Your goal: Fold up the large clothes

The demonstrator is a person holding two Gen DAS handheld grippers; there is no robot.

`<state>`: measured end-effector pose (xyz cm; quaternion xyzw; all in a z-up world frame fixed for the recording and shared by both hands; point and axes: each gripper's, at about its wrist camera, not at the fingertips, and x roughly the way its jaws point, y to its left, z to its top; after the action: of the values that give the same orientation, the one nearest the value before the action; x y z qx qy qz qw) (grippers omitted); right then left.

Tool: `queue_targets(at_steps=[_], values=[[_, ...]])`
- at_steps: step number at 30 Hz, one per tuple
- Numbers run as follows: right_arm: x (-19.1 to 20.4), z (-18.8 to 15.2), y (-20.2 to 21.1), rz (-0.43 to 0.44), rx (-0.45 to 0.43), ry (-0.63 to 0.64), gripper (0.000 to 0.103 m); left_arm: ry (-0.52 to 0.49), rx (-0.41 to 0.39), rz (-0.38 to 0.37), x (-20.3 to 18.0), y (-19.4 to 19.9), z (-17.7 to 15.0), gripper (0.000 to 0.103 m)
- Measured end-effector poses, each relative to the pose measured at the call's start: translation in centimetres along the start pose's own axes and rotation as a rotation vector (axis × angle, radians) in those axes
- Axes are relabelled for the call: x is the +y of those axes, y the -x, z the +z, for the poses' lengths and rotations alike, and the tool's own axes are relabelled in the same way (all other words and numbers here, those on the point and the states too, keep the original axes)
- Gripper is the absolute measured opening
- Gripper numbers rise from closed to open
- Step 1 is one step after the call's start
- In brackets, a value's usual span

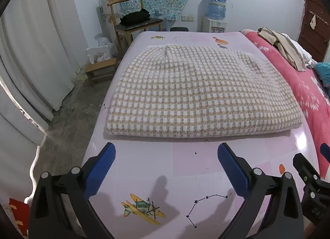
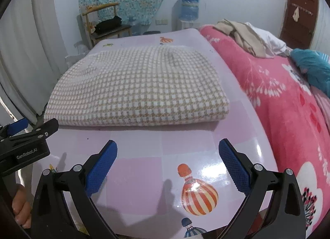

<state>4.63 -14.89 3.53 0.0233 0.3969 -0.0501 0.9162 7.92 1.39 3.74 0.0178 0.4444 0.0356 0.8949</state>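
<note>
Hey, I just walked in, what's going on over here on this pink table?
A person holds tongs in each hand over the glossy pink table. The beige-and-white checked knit garment already lies folded into a neat rectangle on it. The left tongs and right tongs are both open and empty, short of the garment's near edge, touching nothing.

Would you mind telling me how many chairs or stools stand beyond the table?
2: a wooden chair by the far wall, and a low wooden stool on the floor left of the table. Others may be hidden.
</note>
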Motion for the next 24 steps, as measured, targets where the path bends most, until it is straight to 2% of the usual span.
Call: queue_targets(at_steps=[24], values=[[-0.15, 0.26, -0.44, 0.001, 0.026, -0.001, 0.095, 0.004, 0.022, -0.030, -0.04, -0.59, -0.01, 0.097]])
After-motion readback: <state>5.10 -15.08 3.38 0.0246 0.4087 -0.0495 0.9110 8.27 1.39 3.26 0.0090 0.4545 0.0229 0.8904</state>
